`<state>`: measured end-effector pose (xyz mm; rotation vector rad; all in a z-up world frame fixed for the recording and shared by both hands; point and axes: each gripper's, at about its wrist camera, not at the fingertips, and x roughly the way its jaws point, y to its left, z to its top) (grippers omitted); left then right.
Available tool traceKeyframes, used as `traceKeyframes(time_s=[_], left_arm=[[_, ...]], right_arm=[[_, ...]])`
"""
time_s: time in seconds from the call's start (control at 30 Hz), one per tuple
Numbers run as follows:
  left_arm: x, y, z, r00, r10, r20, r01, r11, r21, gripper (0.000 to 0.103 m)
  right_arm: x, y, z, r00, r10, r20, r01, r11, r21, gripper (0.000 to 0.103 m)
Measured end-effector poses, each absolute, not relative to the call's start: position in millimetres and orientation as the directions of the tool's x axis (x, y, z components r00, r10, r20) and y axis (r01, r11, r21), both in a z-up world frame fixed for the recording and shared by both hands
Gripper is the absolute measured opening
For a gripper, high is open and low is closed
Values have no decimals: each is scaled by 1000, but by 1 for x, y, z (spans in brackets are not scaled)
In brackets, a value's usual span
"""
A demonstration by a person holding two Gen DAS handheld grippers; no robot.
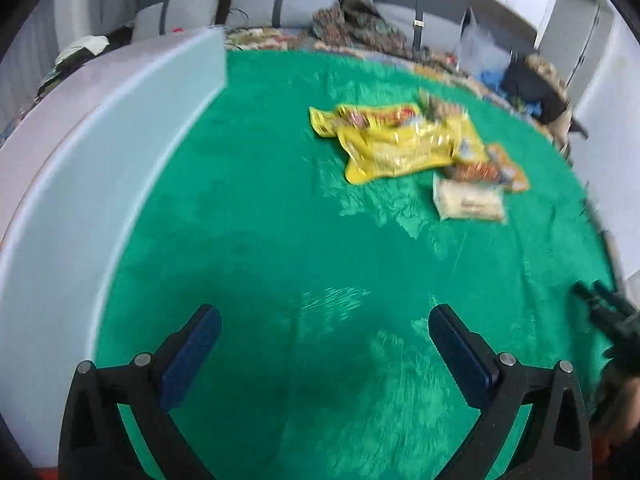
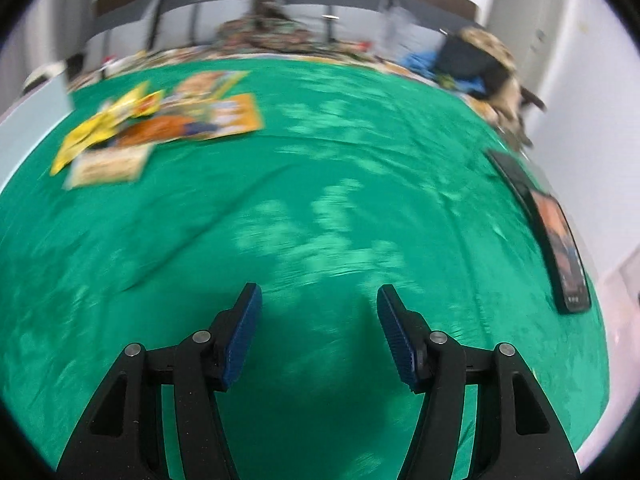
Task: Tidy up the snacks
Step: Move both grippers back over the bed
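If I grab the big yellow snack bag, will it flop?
Probably. The yellow snack bag looks crinkled and flat on the green cloth, so it is likely thin, floppy and light. Its shiny film may be slippery, and it may drag the packets touching it.

**Plush cloth, shiny wrappers**

Green cloth (image 1: 248, 216) on the table looks velvety, nap brushed w/ pale streaks. Yellow snack bag (image 1: 400, 144) is glossy crinkled foil/plastic; pale packet (image 1: 470, 200) smoother, duller. Bin (image 1: 120, 152) at left: smooth matt plastic. Gripper pads (image 2: 244, 340) blue ribbed rubber, on matt black plastic fingers. Phone (image 2: 560, 248) glossy.
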<state>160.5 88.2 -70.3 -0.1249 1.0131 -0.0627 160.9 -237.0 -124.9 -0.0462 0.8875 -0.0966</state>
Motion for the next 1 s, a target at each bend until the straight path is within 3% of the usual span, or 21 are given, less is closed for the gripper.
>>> traceKeyframes(time_s=[0.1,0.27,0.33,1.0], left_arm=[[179,73,-83,528,-85,-845,5,995,-97,102],[203,62,-106,532,-12,-847,8,1000,-8,103],[200,63,-110,582,-15,-813,15,1000,-8,103],[199,74,-116,581,-18,-813,9,1000,-16,103]], right_arm=[[170,-256,-130,622,-104,-776,109,993,-46,72],[175,-271,-131,605,-58,-794,146,989,39,89],[175,-270,-132,605,-54,-794,144,989,42,89],[176,-270,-134,603,-60,-796,148,988,38,91]])
